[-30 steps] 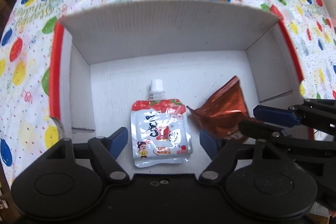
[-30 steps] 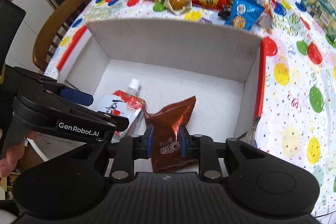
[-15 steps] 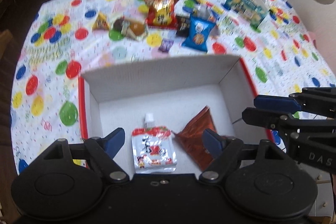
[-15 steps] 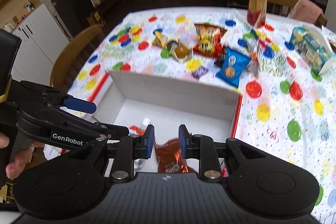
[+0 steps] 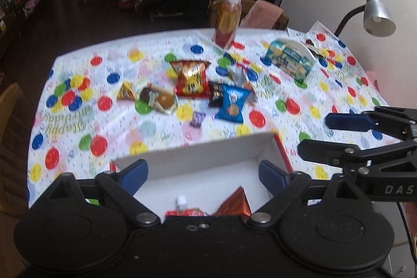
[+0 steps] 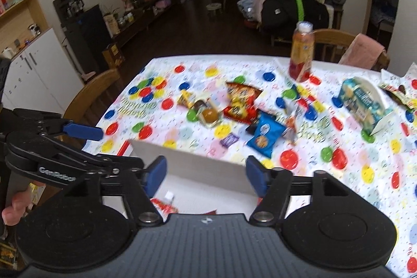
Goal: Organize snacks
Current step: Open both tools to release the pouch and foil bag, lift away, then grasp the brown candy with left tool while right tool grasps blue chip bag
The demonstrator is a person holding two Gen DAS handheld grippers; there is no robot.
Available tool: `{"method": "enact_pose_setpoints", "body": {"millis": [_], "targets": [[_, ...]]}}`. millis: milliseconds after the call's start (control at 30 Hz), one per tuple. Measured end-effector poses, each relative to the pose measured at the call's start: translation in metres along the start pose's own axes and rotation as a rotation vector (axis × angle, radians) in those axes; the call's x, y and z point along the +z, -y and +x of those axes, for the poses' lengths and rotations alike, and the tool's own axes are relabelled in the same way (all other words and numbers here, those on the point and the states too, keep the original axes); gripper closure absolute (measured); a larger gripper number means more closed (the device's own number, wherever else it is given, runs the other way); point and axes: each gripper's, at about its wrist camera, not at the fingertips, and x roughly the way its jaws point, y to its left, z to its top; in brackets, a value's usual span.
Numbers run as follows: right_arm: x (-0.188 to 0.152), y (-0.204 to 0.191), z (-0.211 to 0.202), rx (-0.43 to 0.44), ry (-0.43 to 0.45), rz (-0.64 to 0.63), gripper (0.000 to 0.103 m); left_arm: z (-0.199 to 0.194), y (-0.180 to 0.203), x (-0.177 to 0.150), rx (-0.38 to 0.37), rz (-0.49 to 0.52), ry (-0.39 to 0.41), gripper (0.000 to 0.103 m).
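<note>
A white cardboard box (image 5: 198, 160) (image 6: 198, 160) with red edges sits at the near table edge. Inside it lie a red-and-white spout pouch (image 5: 183, 209) (image 6: 163, 203) and a brown foil packet (image 5: 235, 203), both mostly hidden behind the gripper bodies. My left gripper (image 5: 203, 173) hangs open and empty above the box. Beside it, my right gripper (image 6: 204, 175) is open and empty too. Loose snacks lie beyond the box: a red chip bag (image 5: 191, 80) (image 6: 241, 100), a blue cookie bag (image 5: 233, 102) (image 6: 264, 134), a small purple candy (image 5: 196, 119) (image 6: 229, 140).
A juice bottle (image 5: 228, 20) (image 6: 302, 51) stands at the far edge. A blue-white carton (image 5: 289, 59) (image 6: 363, 102) lies at the right. A yellow triangular packet (image 5: 126, 93) and wrapped pastries (image 5: 159, 98) lie left of the chips. A desk lamp (image 5: 375, 14) and wooden chairs (image 6: 91, 95) border the table.
Both grippers have risen and pulled back from the box. The right gripper, which was shut on the brown packet, has opened; the packet now lies in the box.
</note>
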Motion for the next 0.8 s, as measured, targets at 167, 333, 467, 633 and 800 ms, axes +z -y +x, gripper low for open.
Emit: {"method": "enact_pose_setpoints", "body": {"millis": [167, 333, 467, 633, 800], "targets": [[0.015, 0.018, 0.001, -0.021, 0.011, 0.025, 0.023, 0.002, -0.003, 0.017, 0.021, -0.019, 0.031, 0.001], [0.030, 0.038, 0.009, -0.045, 0.014, 0.040, 0.021, 0.013, -0.009, 0.036, 0.040, -0.053, 0.048, 0.001], [0.043, 0.055, 0.024, -0.052, 0.000, 0.062, 0.021, 0.029, -0.015, 0.054, 0.069, -0.081, 0.048, 0.001], [0.060, 0.076, 0.050, -0.050, -0.029, 0.079, 0.021, 0.052, -0.027, 0.079, 0.097, -0.131, 0.045, 0.001], [0.071, 0.093, 0.079, -0.036, -0.066, 0.081, 0.021, 0.080, -0.045, 0.098, 0.108, -0.200, 0.019, 0.001]]}}
